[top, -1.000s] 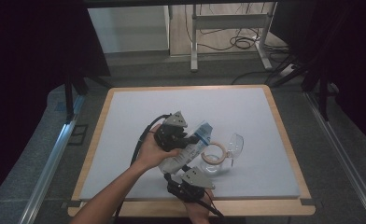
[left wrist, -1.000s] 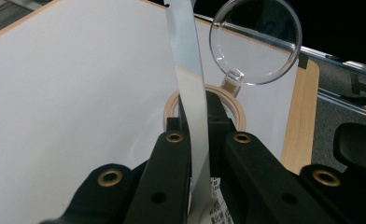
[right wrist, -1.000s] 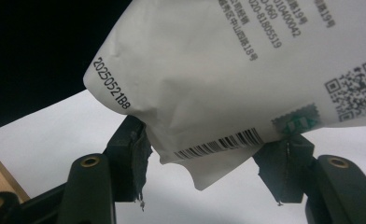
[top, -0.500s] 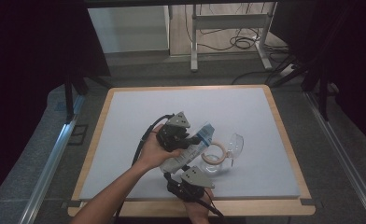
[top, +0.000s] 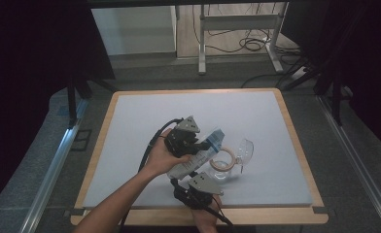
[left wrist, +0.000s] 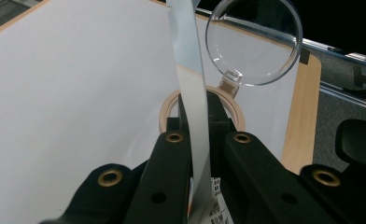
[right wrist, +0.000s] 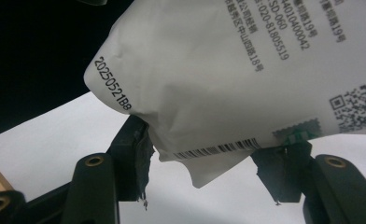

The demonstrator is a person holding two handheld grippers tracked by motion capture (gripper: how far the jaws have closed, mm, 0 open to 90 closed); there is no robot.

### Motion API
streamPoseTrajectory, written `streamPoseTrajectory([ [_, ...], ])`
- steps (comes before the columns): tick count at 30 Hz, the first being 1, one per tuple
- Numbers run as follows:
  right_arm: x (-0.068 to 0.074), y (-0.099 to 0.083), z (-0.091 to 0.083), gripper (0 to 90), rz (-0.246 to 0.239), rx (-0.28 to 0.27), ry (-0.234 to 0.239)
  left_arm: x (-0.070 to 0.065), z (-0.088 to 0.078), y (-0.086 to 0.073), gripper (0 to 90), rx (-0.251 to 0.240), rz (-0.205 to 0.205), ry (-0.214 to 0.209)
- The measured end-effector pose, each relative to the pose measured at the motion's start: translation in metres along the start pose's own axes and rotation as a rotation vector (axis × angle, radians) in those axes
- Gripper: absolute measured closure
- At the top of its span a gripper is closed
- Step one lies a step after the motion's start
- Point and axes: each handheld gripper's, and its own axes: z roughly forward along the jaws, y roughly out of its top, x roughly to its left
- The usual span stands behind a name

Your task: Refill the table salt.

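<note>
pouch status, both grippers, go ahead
Left gripper shut on white pouch edge. Right gripper jaws around its bottom end. Pouch tilted above glass jar, lid open. Nothing in the way.

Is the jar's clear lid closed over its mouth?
No: in the left gripper view the clear lid stands swung up behind the wooden-rimmed jar mouth.

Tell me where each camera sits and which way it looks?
High view: above the table, looking forward and down; forearms, left gripper, right gripper.
Left gripper view: rides the left gripper, looking along the jaws clamping the pouch, toward the jar and lid.
Right gripper view: rides the right gripper, its jaws at the pouch's bottom corners.
All three share the pouch.
</note>
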Motion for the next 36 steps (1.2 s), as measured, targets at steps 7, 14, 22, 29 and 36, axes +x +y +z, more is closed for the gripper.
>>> streamPoseTrajectory([
  [7, -0.001, 0.001, 0.001, 42.1, -0.004, 0.004, -0.005, 0.001, 0.003, 0.002, 90.0, 0.0, -0.014, -0.011],
  [14, -0.001, 0.004, 0.002, 42.1, -0.009, 0.002, -0.015, -0.001, 0.005, 0.005, 90.0, 0.016, 0.002, -0.012],
  [22, -0.001, 0.006, 0.003, 42.0, -0.002, -0.005, -0.021, -0.001, 0.007, 0.01, 90.0, 0.037, 0.011, -0.018],
  [29, 0.002, 0.009, 0.004, 41.9, 0.014, -0.019, -0.033, -0.001, 0.008, 0.015, 90.0, 0.069, 0.038, -0.022],
  [36, 0.005, 0.012, 0.005, 42.1, 0.019, -0.027, -0.052, 0.001, 0.011, 0.019, 90.0, 0.091, 0.038, -0.036],
])
